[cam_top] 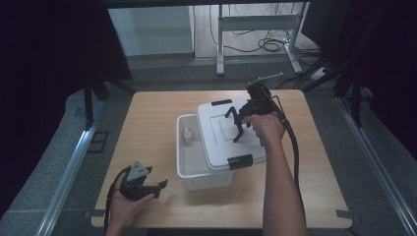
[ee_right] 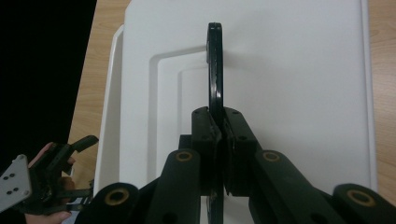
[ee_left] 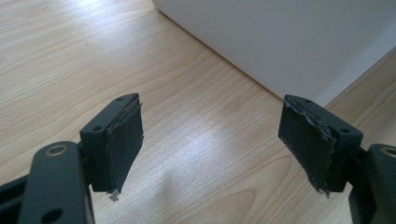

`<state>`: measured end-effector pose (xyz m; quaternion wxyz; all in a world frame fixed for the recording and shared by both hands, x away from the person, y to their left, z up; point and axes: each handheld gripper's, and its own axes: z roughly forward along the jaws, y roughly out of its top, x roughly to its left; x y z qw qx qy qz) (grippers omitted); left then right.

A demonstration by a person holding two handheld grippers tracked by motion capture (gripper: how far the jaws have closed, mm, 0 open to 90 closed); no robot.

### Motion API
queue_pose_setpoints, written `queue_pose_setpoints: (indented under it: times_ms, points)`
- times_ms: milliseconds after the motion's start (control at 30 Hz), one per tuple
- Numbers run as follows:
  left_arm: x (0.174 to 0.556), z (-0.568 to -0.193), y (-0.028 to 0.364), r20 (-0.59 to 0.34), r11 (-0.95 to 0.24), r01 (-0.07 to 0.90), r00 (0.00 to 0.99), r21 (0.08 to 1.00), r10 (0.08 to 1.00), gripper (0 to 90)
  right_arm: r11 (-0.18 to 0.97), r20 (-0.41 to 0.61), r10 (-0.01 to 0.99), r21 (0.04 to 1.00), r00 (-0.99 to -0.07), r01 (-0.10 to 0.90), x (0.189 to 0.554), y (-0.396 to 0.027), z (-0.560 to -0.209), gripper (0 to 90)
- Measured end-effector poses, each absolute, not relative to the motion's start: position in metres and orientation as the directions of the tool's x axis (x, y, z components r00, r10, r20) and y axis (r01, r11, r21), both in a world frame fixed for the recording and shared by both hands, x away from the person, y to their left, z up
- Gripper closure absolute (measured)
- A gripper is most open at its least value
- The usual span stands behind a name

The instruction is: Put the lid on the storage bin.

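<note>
Hidden and cut-off items at this moment

The lid [cam_top: 226, 132] sits askew over the bin [cam_top: 189, 169], concealing most of the interior; the bottle [cam_top: 187, 135] shows in the uncovered strip, its label too small to read. In the right gripper view the handle [ee_right: 214, 70] runs down between the pads of the right gripper [ee_right: 219, 140], its lower part hidden there, and the lid is cut off at the top edge. In the left gripper view the bin wall is cut off at the top and right edges.
</note>
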<state>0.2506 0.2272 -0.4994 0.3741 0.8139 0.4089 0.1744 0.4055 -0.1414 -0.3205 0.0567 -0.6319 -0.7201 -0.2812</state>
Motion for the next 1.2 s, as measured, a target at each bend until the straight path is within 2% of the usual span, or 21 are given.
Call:
queue_pose_setpoints:
  times_ms: [800, 1200]
  points:
    - [0.248, -0.496, 0.233, -0.037, -0.361, 0.529, 0.599, 0.768, 0.800, 22.2, 0.029, 0.461, 0.871, 0.299, -0.171, 0.954, 0.398, -0.081, -0.333, 85.5]
    - [0.248, -0.496, 0.235, -0.040, -0.358, 0.531, 0.598, 0.768, 0.801, 22.2, 0.010, 0.459, 0.875, 0.302, -0.154, 0.953, 0.398, -0.066, -0.341, 85.6]
